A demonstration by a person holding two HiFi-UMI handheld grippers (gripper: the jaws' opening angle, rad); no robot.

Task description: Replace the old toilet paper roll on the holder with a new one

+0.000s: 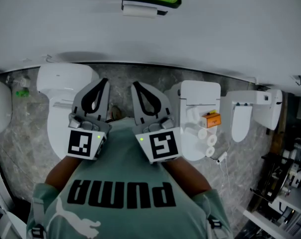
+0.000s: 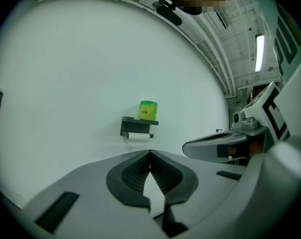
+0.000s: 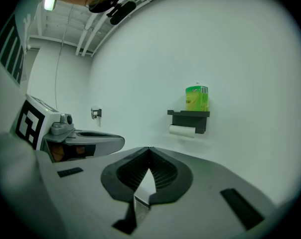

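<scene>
The left tool and right tool are held side by side, aimed at the wall — jaws pressed together, nothing between them. The toilet paper roll is hung under its black holder on that wall, long axis horizontal.

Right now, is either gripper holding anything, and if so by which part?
Nothing is held. The left gripper and the right gripper both have their jaws shut with nothing between them; the toilet paper roll sits untouched on the wall holder.
</scene>
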